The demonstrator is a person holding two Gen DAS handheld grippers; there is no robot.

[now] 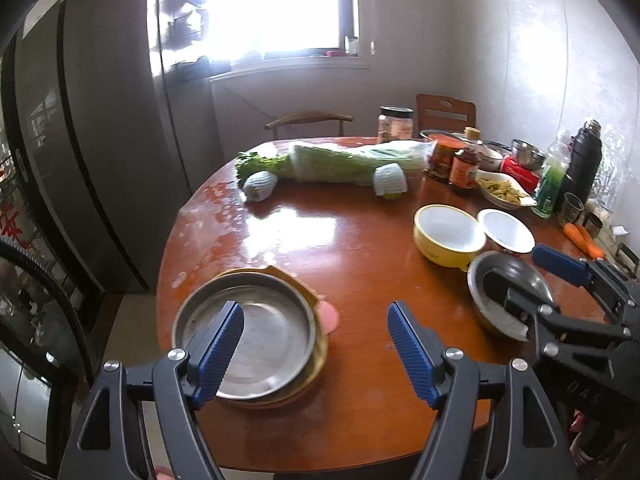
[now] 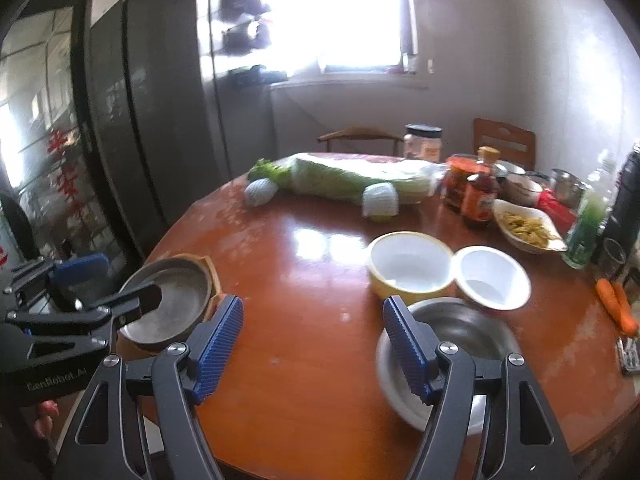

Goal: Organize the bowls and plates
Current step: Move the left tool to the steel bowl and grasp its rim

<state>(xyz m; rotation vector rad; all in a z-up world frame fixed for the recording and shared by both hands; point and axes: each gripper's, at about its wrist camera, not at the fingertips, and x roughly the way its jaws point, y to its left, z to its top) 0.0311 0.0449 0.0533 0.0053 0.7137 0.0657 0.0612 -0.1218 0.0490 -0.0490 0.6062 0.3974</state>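
My left gripper (image 1: 316,344) stands with its blue ribbed fingers (image 1: 222,344) well apart and nothing between them. Its left finger hangs over the round shallow steel plate (image 1: 260,344), but I can't quite tell from this angle whether the pad touches the metal or floats above it. That steel plate sits nested on a wider yellowish plate with a flat handle tab (image 1: 280,270), near the edge of the round glossy red-brown wooden table (image 1: 352,240) closest to me, on my left.

My right gripper (image 2: 312,344) is likewise spread wide and empty. Its right finger is over the near rim of the round stainless-steel bowl (image 2: 472,332), which rests on the table at my right side. Just behind that bowl stand a yellow bowl with a white inside (image 2: 410,266) and a smaller white bowl (image 2: 492,276), the two touching rim to rim.

Farther back lies a long wrapped cabbage (image 2: 356,178) with two white net-sleeved fruits (image 2: 380,199) beside it. To the right are sauce jars (image 2: 478,196), a white dish of yellowish food (image 2: 528,228), a green plastic bottle (image 2: 586,224) and two orange carrots (image 2: 618,304) near the table edge
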